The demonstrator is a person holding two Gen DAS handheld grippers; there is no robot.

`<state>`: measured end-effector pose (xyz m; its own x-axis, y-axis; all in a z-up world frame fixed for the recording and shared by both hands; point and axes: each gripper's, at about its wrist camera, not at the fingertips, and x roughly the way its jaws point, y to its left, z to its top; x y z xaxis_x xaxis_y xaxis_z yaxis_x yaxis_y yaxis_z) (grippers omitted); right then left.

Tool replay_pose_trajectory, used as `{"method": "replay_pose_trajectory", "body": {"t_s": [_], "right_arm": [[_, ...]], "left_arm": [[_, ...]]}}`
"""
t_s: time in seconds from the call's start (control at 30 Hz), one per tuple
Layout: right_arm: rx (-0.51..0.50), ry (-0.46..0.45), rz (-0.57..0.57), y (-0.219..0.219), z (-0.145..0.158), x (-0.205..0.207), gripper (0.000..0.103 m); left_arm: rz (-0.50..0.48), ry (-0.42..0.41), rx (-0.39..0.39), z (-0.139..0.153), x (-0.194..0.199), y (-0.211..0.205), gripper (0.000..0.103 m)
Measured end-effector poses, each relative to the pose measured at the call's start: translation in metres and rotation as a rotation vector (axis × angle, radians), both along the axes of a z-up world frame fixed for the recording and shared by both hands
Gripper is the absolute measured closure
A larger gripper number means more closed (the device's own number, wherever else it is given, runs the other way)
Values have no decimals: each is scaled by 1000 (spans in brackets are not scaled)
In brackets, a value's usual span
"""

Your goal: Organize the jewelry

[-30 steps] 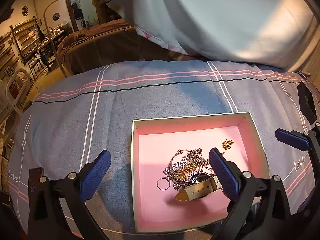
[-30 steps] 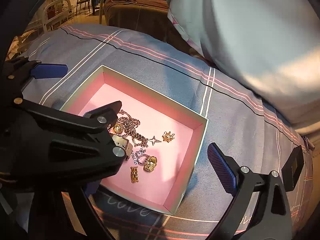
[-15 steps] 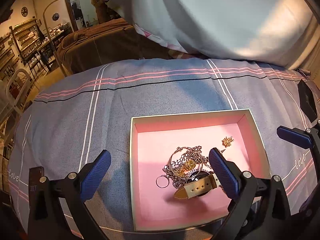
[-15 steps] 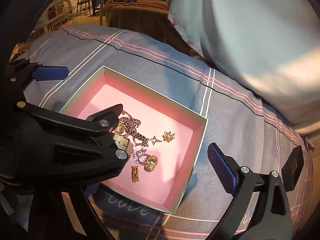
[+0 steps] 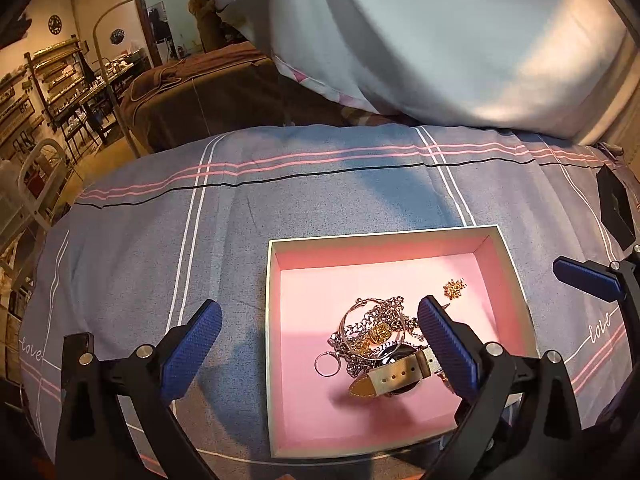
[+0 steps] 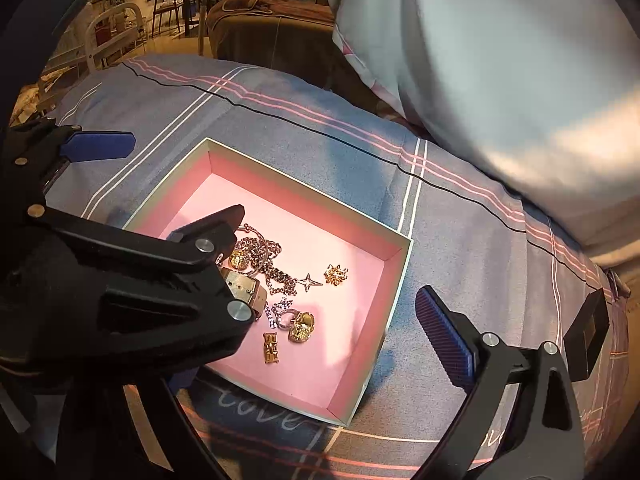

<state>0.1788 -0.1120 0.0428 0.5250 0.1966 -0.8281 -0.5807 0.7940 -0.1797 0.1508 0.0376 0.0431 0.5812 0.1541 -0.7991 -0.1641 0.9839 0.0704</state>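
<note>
A pink-lined box (image 5: 276, 344) (image 6: 394, 280) lies on the grey striped bedspread (image 5: 320, 192). Inside is a tangle of silver chains (image 5: 372, 324) (image 6: 276, 276), a watch with a cream strap (image 5: 396, 376) (image 6: 244, 288), a gold flower charm (image 5: 454, 289) (image 6: 336, 274), a gold ring (image 6: 302, 326) and a gold bar charm (image 6: 271, 348). My left gripper (image 5: 320, 346) is open, straddling the box's left wall, its right finger above the jewelry pile. My right gripper (image 6: 324, 316) is open over the box's right half; the left gripper's body hides its left finger.
A small black box (image 5: 614, 208) (image 6: 586, 332) sits on the bedspread to the right of the pink box. A large white pillow (image 5: 440, 40) leans behind. The bed edge falls off at the left toward a room with shelves (image 5: 48, 80).
The left gripper has drifted slightly, so the box sits a little lower in its view. Jewelry has not moved. Both grippers stay open.
</note>
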Motion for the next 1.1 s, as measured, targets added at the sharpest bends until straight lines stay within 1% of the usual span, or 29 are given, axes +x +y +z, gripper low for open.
{"method": "replay_pose_trajectory", "body": {"t_s": [0.07,0.13,0.23,0.43,0.5,0.6,0.77,0.9,1.1], "right_arm": [[2,-1,-2,0,0,0,9],[3,-1,-3,-1,1,0,9],[5,1,-5,-2,0,0,9],[4,10,-9,-3,-4,-1,9],[5,12,-9,-4,-5,-1,9],[4,14,-8,-4,-7,-1,9],[5,15,-4,-2,-8,-3,9],[5,17,0,-1,-10,-3,9],[2,17,3,0,-10,-4,9]], "left_arm": [[-8,-6,13,1,0,-2,6],[-1,12,37,0,1,-4,6],[-20,31,16,-4,5,-1,6],[-27,45,39,-10,4,-3,6],[-9,72,36,-12,5,-3,6],[13,110,10,-15,6,-1,6],[13,85,17,-15,4,-1,6],[-4,92,40,-16,4,-5,6],[-9,90,42,-16,4,-5,6]]}}
